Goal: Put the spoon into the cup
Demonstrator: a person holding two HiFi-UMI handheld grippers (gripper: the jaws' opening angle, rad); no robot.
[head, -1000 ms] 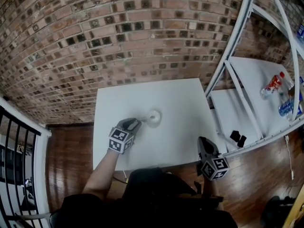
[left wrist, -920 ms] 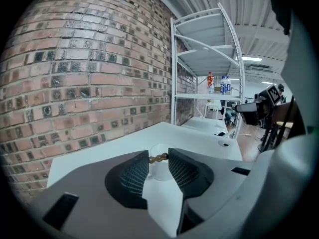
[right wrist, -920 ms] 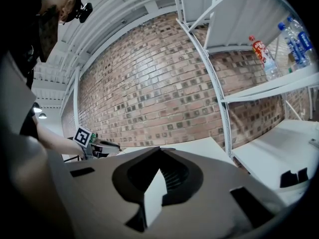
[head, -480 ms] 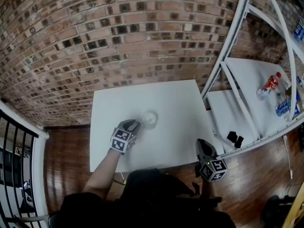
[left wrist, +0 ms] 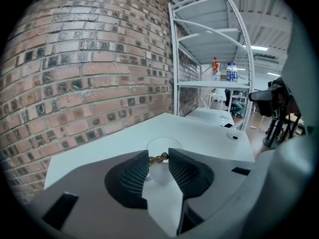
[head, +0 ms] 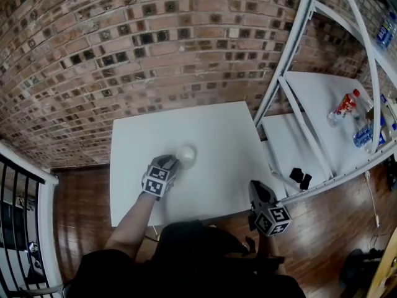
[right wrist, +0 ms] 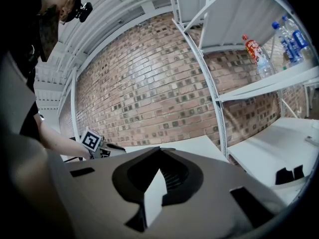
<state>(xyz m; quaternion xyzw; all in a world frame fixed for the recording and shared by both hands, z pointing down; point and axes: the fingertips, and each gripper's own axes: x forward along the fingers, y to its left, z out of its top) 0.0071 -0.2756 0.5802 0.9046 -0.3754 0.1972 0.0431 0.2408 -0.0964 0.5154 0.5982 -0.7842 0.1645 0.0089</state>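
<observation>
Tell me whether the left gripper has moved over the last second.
Yes. The left gripper, holding the spoon, has closed in on the cup: its tips now sit nearer the cup than before.

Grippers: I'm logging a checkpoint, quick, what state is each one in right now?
Left gripper: closed on the spoon, at the cup.
Right gripper: closed, holding nothing.

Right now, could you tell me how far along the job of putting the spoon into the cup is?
Done: the left gripper grips the spoon, brown between its jaw tips. In hand: the spoon sits at the mouth of the clear cup on the white table. Left: lowering it in and letting go; I cannot tell whether its tip is inside yet. The right gripper is shut and empty.
</observation>
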